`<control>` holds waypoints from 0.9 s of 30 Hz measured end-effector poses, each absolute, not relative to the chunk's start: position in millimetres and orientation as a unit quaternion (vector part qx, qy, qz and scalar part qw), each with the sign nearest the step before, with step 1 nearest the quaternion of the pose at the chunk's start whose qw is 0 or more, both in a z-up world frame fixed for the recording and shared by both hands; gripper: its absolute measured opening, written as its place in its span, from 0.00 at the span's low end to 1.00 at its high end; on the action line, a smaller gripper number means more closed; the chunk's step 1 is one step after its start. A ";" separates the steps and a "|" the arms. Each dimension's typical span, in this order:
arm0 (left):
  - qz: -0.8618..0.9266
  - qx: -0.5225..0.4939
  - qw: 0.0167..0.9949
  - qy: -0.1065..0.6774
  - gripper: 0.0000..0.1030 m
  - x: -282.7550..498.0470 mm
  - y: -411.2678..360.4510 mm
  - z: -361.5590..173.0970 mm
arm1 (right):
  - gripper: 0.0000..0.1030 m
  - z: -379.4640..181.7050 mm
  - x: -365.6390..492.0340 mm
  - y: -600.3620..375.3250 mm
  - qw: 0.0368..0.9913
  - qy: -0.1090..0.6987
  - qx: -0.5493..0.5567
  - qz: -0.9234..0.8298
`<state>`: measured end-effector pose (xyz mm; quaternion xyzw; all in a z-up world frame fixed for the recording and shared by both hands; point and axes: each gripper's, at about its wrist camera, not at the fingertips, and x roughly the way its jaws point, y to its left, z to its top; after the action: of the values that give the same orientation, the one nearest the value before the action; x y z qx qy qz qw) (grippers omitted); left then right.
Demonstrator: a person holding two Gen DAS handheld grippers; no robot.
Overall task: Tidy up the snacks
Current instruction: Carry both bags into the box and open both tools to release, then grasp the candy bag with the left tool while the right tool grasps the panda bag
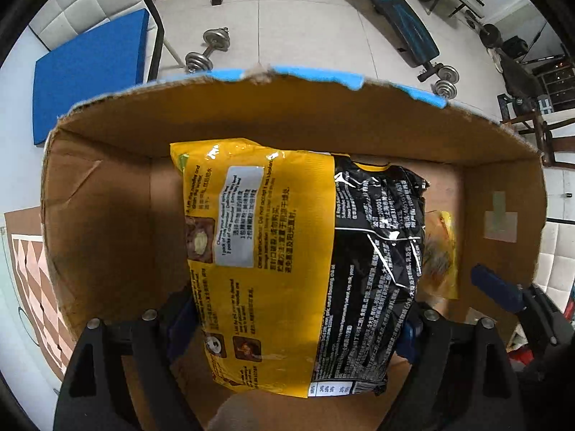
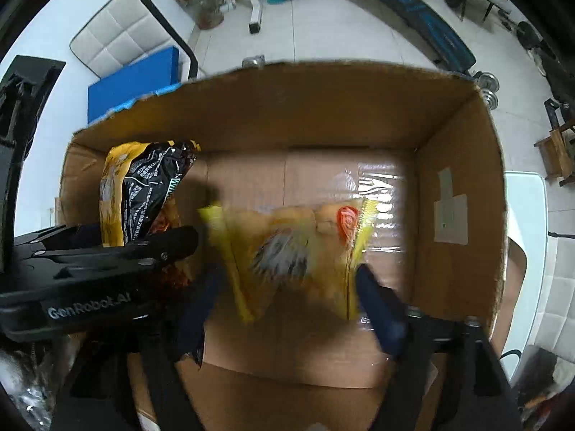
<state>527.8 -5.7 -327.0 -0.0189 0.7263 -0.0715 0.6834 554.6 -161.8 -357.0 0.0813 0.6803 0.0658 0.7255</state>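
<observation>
An open cardboard box (image 1: 287, 115) fills both views. In the left wrist view a large yellow and black snack bag (image 1: 287, 251) stands on end inside it, near the left wall. My left gripper (image 1: 294, 319) points down into the box with its blue pads against both sides of the bag. In the right wrist view the same bag (image 2: 143, 186) shows behind the left gripper's black body. A smaller yellow packet (image 2: 287, 248), blurred, lies low over the taped box floor (image 2: 388, 194), between the spread fingers of my right gripper (image 2: 291, 280), which do not press on it.
The box's right wall (image 2: 452, 197) carries a taped label. Beyond the box on the tiled floor are dumbbells (image 1: 208, 50), a blue mat (image 1: 90, 82) and a weight bench (image 1: 395, 21). A checkered surface (image 1: 28, 287) lies left of the box.
</observation>
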 end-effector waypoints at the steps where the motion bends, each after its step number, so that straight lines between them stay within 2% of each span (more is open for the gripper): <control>1: -0.072 -0.019 0.682 0.728 0.88 526.3 -5.1 -327.8 | 0.83 -358.3 553.8 -162.3 0.724 0.682 0.080 0.065; 4: -0.076 -0.027 0.681 0.728 0.89 523.2 -2.6 -326.1 | 0.87 -360.6 551.9 -163.2 0.717 0.690 0.077 0.066; 11: -0.073 -0.040 0.689 0.719 0.89 512.4 8.6 -308.0 | 0.88 -348.8 533.0 -168.5 0.719 0.687 0.078 0.063; 27: -0.021 -0.034 0.798 0.602 0.89 402.8 39.4 -201.3 | 0.88 -257.9 438.1 -171.2 0.781 0.620 0.058 0.043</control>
<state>402.8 39.4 -201.3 -0.0344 0.6018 -0.0206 0.7976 438.1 -171.2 -257.9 0.0576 0.6200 0.0425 0.7813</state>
